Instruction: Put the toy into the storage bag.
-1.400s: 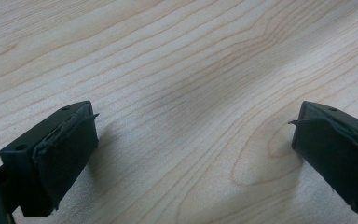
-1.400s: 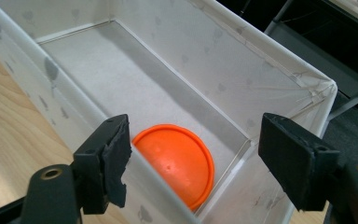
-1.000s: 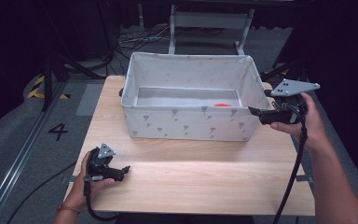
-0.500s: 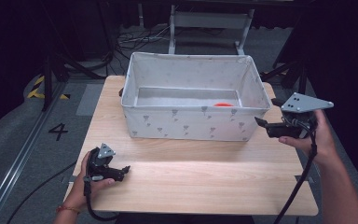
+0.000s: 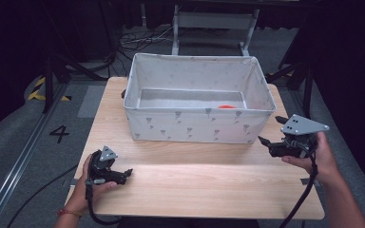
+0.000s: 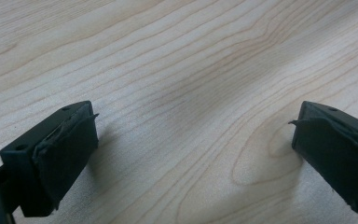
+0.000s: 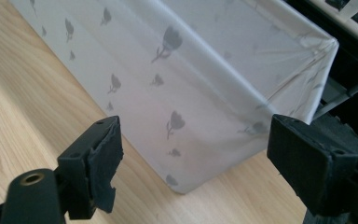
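Note:
A white fabric bin [image 5: 195, 123] with a grey flower print stands in the middle of the wooden table [image 5: 199, 190]. A small orange-red thing [image 5: 226, 107] lies on its floor near the right wall. My right gripper [image 5: 271, 129] hovers by the bin's near right corner, pointing left at it. Its jaws are open and have just been opening, with nothing between them. In the right gripper view the gripper [image 7: 196, 135] faces that corner of the bin [image 7: 191, 70]. My left gripper [image 5: 126, 175] rests open at the table's near left, and in its own view the gripper [image 6: 193, 126] has only bare wood beneath it.
The floor around the table is dark, with cables and a metal frame [image 5: 209, 19] behind the bin. A yellow-black marking [image 5: 40, 90] and a painted number lie on the floor at left. Bare wood stretches along the table's front between my hands.
My right gripper has come down and back from beside the bin's right rim to its near right corner. The left gripper has stayed where it was.

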{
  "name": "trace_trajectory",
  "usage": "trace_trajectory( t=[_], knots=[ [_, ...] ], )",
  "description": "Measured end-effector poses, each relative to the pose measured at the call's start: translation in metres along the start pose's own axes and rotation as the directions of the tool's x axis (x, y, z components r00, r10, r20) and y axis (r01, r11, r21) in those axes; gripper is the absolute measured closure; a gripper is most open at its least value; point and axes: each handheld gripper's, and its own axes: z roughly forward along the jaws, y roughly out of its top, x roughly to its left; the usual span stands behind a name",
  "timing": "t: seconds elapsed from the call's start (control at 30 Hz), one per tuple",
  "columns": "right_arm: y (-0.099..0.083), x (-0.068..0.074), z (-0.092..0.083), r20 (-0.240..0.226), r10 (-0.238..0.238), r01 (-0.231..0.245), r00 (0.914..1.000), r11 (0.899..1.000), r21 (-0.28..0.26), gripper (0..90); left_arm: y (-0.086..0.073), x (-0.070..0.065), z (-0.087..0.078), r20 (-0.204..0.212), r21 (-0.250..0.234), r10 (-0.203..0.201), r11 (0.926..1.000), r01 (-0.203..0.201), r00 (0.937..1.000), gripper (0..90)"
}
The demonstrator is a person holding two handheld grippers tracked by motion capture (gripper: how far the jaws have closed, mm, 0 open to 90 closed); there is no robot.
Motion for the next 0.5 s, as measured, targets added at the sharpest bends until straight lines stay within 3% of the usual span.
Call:
trace_trajectory(
  t=[0.5],
  knots=[
    [-0.046,0.011,0.024,-0.038,0.029,-0.026,0.9989,0.997,0.079,18.5,0.000,0.000,0.000,0.000,0.002,0.001,1.0000,-0.001,1.0000,0.6]
  ],
)
